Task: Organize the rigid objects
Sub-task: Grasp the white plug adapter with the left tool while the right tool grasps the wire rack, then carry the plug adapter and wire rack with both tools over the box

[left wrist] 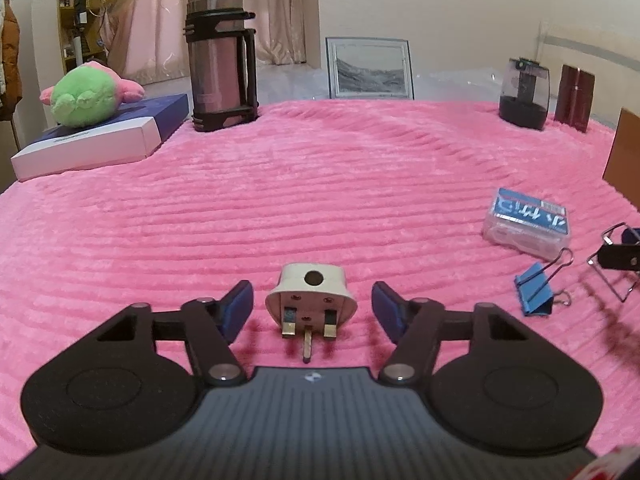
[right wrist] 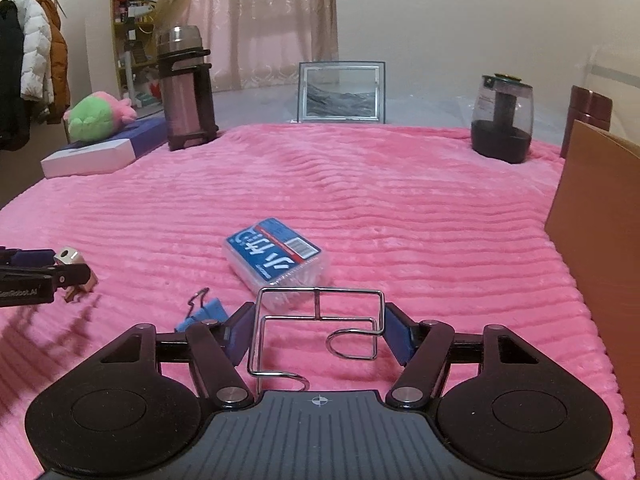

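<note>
A white three-pin plug adapter [left wrist: 310,300] lies on the pink blanket [left wrist: 320,200] between the open fingers of my left gripper [left wrist: 312,308], untouched on both sides. My right gripper [right wrist: 316,332] has its fingers against both sides of a bent wire rack [right wrist: 316,328] and holds it. A blue binder clip [left wrist: 538,292] lies to the right of the left gripper; it also shows in the right wrist view [right wrist: 206,312]. A clear box with a blue label [right wrist: 278,260] lies just beyond the rack; it also shows in the left wrist view [left wrist: 528,224].
At the back stand a steel thermos [left wrist: 220,56], a picture frame [left wrist: 370,68], a dark glass jar [left wrist: 524,92] and a brown cylinder [left wrist: 576,96]. A plush toy [left wrist: 86,96] lies on a blue-white box [left wrist: 100,136]. A cardboard box [right wrist: 600,220] stands at right.
</note>
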The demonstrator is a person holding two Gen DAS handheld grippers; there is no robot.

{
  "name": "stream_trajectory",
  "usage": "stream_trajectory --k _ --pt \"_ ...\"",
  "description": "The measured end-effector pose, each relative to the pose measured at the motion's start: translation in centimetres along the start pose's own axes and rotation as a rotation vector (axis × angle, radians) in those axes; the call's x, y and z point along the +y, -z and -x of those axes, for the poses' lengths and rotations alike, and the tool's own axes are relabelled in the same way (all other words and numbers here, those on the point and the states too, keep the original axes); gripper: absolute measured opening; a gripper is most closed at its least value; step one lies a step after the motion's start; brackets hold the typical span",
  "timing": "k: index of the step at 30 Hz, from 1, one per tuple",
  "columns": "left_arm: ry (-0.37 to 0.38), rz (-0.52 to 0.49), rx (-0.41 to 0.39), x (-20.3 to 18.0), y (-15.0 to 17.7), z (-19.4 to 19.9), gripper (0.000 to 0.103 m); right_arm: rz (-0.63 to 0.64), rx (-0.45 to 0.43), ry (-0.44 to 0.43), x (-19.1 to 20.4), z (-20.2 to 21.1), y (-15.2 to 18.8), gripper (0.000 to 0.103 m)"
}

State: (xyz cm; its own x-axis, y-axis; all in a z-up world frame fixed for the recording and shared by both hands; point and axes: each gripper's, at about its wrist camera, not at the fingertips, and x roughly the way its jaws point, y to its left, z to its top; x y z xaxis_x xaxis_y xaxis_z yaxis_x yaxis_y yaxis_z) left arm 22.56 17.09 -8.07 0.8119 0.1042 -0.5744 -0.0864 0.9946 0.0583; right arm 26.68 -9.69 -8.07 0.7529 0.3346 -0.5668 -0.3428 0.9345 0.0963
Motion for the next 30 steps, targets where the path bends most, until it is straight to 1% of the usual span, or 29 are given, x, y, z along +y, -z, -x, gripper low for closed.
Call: stream_trajectory --k 3,4,5,8,15,19,25,30 --pt "0.000 -0.015 0.010 -0.1 0.1 -0.5 0.056 -0.002 0.002 0.000 -0.1 0.0 0.1 0.064" --pt "-0.001 -0.021 0.013 -0.2 0.1 -0.6 0.051 -0.002 0.002 -0.001 -0.1 0.0 0.1 0.064" --pt "-0.004 -0.027 0.018 -0.2 0.1 -0.7 0.049 -0.003 0.002 -0.001 -0.2 0.0 0.1 0.064" --pt "-0.007 -0.032 0.025 -0.2 0.2 -0.9 0.045 -0.005 -0.002 -0.004 -0.2 0.1 0.0 0.064" --pt "-0.008 -0.016 0.029 -0.1 0.2 -0.5 0.044 -0.002 -0.012 -0.007 -0.2 0.6 -0.2 0.064" --pt "0.006 -0.008 0.037 -0.1 0.1 0.3 0.044 -0.002 -0.012 -0.010 -0.2 1.1 -0.2 0.064" --pt "0.029 -0.013 0.037 -1.2 0.0 2.5 0.044 -0.001 -0.016 -0.016 -0.2 2.5 -0.2 0.064" --pt "0.058 -0.020 0.036 -3.0 -0.3 4.9 0.044 0.000 -0.020 -0.024 -0.1 4.4 -0.1 0.064"
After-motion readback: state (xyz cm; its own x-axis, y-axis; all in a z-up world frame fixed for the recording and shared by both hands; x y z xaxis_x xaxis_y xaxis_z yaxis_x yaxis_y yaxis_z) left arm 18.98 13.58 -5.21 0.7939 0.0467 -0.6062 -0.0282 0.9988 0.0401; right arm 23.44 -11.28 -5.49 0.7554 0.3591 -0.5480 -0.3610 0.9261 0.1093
